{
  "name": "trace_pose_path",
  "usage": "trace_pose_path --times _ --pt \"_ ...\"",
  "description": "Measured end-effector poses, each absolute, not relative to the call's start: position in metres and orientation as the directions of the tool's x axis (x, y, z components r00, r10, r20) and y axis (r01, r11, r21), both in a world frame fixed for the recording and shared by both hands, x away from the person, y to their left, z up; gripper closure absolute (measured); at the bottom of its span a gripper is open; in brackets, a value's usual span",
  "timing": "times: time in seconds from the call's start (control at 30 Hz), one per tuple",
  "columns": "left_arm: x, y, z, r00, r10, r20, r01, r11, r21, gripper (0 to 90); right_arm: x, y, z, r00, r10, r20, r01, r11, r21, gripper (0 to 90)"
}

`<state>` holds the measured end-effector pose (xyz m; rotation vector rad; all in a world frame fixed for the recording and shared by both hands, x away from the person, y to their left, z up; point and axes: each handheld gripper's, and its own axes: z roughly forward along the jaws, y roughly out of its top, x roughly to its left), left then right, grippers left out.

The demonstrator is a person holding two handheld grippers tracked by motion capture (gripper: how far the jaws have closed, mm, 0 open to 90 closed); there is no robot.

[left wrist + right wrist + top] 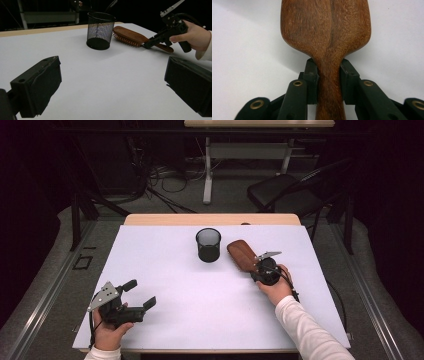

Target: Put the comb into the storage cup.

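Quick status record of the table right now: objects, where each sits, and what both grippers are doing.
surface: white table top
mesh cup: black, upright, far centre
hairbrush: wooden, bristles down, lying just right of the cup, apart from it
right gripper: pads closed on the brush's neck where handle meets head
left gripper: jaws wide open, nothing between them, near left corner
brush lifted: cannot tell

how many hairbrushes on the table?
1. The wooden hairbrush lies bristles down just right of the mesh cup, its handle between the right gripper jaws. None seen hidden.
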<state>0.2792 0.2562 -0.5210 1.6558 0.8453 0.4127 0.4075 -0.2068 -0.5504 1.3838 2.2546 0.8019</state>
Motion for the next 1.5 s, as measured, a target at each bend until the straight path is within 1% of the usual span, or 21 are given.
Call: trace_pose_path --times 0.9,1.5 --pt "0.2792 0.2562 -0.5211 0.676 0.717 -0.171 0.309 -0.066 0.949 0.8 0.4067 -0.2089 -0.5495 -0.429 0.903 0.027 0.698 0.312 0.644 71.5" --pt "0.2792 0.256 -0.5213 0.675 0.718 -0.17 0.308 -0.065 0.949 0.8 0.4053 -0.2081 -0.5497 -0.425 0.905 0.024 0.689 0.306 0.656 71.6"
